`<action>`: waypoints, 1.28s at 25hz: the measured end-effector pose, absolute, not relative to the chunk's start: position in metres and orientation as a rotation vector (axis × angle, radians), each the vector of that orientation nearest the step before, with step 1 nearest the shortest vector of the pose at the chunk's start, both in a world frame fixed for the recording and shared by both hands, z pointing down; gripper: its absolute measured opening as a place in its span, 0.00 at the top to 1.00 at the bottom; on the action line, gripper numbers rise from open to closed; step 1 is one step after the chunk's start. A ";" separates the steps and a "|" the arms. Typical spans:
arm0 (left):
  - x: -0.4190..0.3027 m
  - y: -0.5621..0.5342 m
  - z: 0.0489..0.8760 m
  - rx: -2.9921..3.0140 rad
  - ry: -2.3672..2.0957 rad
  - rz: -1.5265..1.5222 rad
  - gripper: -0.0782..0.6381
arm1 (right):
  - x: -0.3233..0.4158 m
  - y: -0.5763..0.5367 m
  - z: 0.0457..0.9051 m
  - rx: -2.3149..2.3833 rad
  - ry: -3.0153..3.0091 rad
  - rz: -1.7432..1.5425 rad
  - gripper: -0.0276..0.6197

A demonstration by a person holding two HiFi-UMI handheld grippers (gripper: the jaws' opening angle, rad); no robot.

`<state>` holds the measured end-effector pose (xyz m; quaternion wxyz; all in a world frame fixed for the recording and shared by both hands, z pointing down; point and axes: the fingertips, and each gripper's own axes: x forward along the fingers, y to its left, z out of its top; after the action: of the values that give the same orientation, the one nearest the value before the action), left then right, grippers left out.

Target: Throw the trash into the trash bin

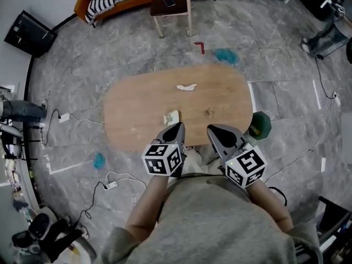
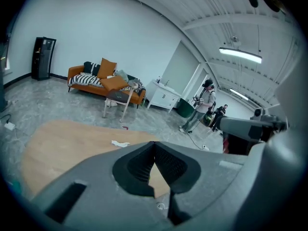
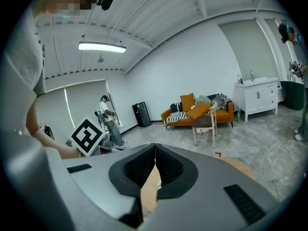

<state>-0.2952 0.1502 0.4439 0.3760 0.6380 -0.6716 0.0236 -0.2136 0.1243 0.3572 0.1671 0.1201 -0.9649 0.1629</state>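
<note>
A white crumpled paper (image 1: 187, 87) lies near the far side of the oval wooden table (image 1: 137, 98). A pale green wrapper (image 1: 171, 116) and a small brown scrap (image 1: 209, 112) lie nearer to me. The dark green trash bin (image 1: 259, 125) stands on the floor at the table's right end. My left gripper (image 1: 179, 127) hovers at the near table edge just behind the wrapper, shut and empty. My right gripper (image 1: 212, 129) is beside it, shut with nothing held. The left gripper view shows its shut jaws (image 2: 154, 148) and the white paper (image 2: 120, 143) beyond. In the right gripper view the pads (image 3: 155, 154) meet.
Teal scraps (image 1: 225, 55) (image 1: 99, 160) and a red piece (image 1: 198, 47) lie on the grey floor. Cables and a power strip (image 1: 110, 185) trail at the left. A small side table (image 1: 170, 7) and an orange sofa (image 2: 103, 83) stand beyond. People stand at the room's edges (image 2: 204, 105).
</note>
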 end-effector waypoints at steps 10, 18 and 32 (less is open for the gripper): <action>-0.336 0.155 0.487 1.565 -1.731 0.107 0.88 | -0.250 0.129 0.380 0.326 -2.711 0.506 0.94; -0.363 0.164 0.535 1.474 -1.736 0.140 0.88 | -0.272 0.126 0.405 0.346 -2.674 0.529 0.94; -0.395 0.167 0.619 1.367 -1.704 0.198 0.88 | -0.305 0.141 0.457 0.265 -2.606 0.542 0.94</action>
<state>-0.3954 0.1666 0.6187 0.4566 0.5545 -0.6911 0.0804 -0.3053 0.1412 0.4569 0.2313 0.0963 -0.9478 0.1973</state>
